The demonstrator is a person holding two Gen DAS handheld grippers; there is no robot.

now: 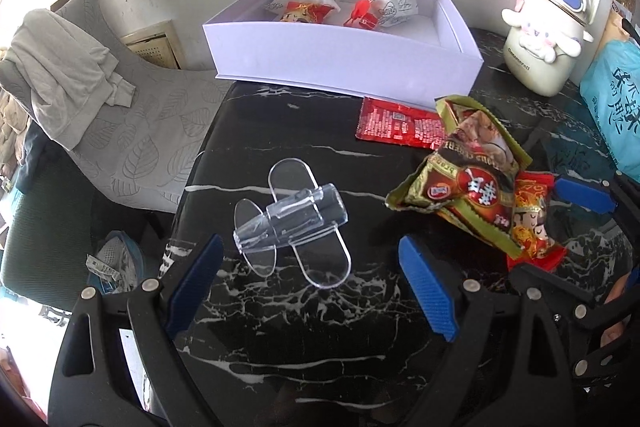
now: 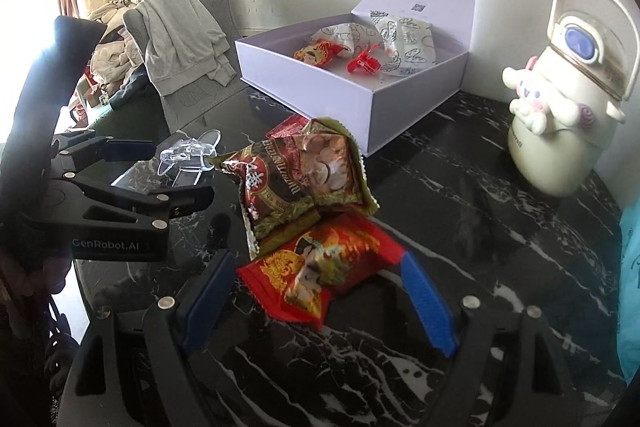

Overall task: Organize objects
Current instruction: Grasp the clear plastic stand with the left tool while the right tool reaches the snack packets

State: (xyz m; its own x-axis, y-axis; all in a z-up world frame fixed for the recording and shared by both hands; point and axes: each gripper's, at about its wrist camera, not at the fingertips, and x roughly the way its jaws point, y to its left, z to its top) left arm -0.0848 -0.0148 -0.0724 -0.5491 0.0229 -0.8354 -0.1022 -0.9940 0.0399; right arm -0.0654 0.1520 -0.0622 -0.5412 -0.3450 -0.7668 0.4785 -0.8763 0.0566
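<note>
Hovering left tongs [image 1: 310, 291]: wide, empty, above clear stand [image 1: 292, 219] on surface [image 1: 300, 347].
Right tongs [image 2: 318, 301]: wide, straddling red packet [image 2: 320, 275], pads apart from it.
Green packet [image 2: 304, 175]: overlapping red packet.
Box [image 2: 320, 83]: farther back, lid open, holding packets.

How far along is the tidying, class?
Done: four items already lie in the white box. In hand: nothing; the open left gripper hovers over the clear stand, the open right gripper over the red packet. Left: those, plus the green packet.
</note>
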